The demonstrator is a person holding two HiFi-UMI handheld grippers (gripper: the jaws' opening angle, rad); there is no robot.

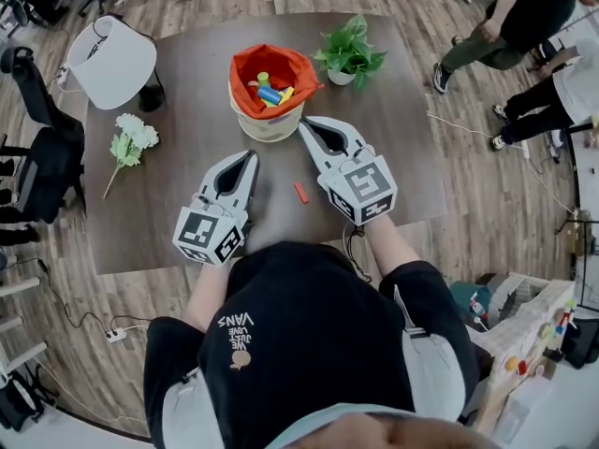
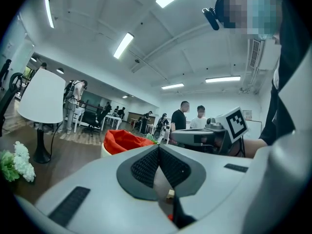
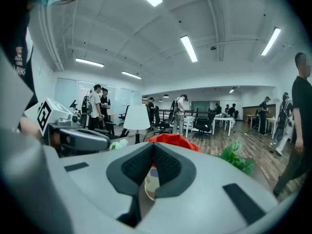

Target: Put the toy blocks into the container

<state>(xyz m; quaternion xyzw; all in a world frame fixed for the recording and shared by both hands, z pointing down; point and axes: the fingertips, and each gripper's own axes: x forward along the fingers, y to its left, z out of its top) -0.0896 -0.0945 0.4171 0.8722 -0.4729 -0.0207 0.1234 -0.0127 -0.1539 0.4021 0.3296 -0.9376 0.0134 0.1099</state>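
— Where do the person's two claws stand?

— The left claw (image 1: 252, 155) lies low over the dark brown wooden bench (image 1: 197, 92). Its tips point toward the round cream container with an orange fabric lining (image 1: 271, 124) but stay apart from it. The right claw (image 1: 302, 123) has its tips just beside that container's right side.

— Are they clenched or released?

— Both are clenched, and both are empty. In the left gripper view the left claw's ribbed black pads (image 2: 145, 165) meet at the tip with nothing pinched between them. In the right gripper view the right claw's pads (image 3: 168, 165) close on each other in the same way. Only the container shows through the gap behind them.

— And the toy blocks?

— Several blue, yellow and green toy blocks (image 1: 267, 90) sit inside the orange lining. One small red toy block (image 1: 300, 192) lies on the bare bench between the two claws, closer to the right one and touching neither.

— What else is on the bench?

— A leafy green plant in a white pot (image 1: 349, 54) stands just right of the container. A white-shaded lamp (image 1: 112, 62) sits at the far left corner. A white artificial flower with green leaves (image 1: 131, 138) lies in front of the lamp.
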